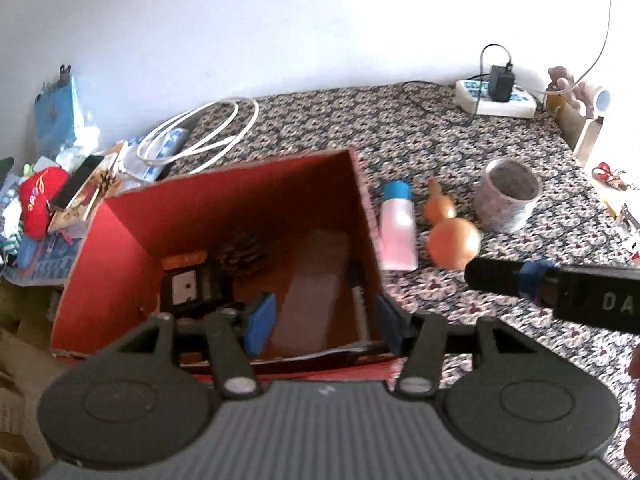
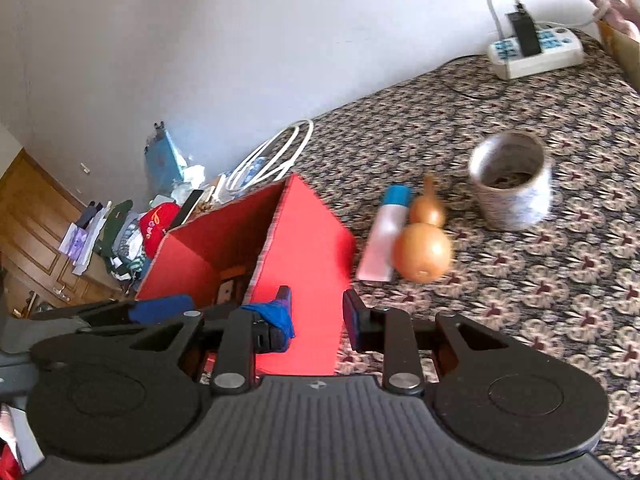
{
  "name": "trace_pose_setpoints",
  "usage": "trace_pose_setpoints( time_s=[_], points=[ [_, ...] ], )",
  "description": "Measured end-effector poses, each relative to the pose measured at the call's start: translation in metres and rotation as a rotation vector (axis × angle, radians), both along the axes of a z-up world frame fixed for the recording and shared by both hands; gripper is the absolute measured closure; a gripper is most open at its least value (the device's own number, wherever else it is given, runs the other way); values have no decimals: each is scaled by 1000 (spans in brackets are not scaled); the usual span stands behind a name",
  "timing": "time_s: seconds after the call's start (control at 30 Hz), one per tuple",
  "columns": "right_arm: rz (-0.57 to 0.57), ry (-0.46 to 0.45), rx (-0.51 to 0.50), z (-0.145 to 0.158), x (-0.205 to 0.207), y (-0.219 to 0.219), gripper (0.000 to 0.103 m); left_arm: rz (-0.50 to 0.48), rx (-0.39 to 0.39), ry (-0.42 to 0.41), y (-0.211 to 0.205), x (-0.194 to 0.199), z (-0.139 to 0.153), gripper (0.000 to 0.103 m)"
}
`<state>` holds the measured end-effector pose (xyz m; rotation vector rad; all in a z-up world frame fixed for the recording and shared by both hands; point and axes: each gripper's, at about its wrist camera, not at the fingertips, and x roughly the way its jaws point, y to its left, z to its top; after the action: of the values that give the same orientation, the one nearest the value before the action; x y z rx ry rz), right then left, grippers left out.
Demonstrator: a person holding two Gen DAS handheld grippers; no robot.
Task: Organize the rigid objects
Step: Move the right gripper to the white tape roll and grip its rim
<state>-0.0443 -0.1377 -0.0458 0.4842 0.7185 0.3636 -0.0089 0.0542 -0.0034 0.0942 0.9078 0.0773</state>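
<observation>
A red cardboard box (image 1: pixel 120 248) stands open on the patterned bedspread. Inside lie a black device with a white label (image 1: pixel 188 290), a pine cone (image 1: pixel 244 256) and a flat brownish piece (image 1: pixel 316 292). My left gripper (image 1: pixel 326 322) hovers over the box's near edge, open, nothing between its blue pads. To the right of the box lie a white bottle with a blue cap (image 1: pixel 396 232) and an orange gourd (image 1: pixel 452 240). My right gripper (image 2: pixel 316 318) is open and empty beside the box's outer wall (image 2: pixel 316 248), short of the bottle (image 2: pixel 380 240) and gourd (image 2: pixel 424 252).
A patterned cup (image 1: pixel 508 196) stands right of the gourd. At the back sit a power strip with a charger (image 1: pixel 496 98) and a coiled white cable (image 1: pixel 200 132). Clothes, books and a phone (image 1: pixel 60 200) pile up left of the box. A wooden door (image 2: pixel 28 232) is far left.
</observation>
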Motion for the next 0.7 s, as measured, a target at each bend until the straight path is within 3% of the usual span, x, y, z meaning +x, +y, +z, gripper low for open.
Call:
trace_pose_setpoints(
  time_s=[0.37,0.53,0.7],
  points=[
    [-97,57,41,-20,-10,-69,92,-92,-19,-10,-68,3,-1,45],
    [-131,87,20,-30,-2,-95,92,-140,-39,10,-95,11,-16,44],
    [-173,108,-7,-34,17,-122,92,-169,-107,54,-114,24,-41,44]
  ],
)
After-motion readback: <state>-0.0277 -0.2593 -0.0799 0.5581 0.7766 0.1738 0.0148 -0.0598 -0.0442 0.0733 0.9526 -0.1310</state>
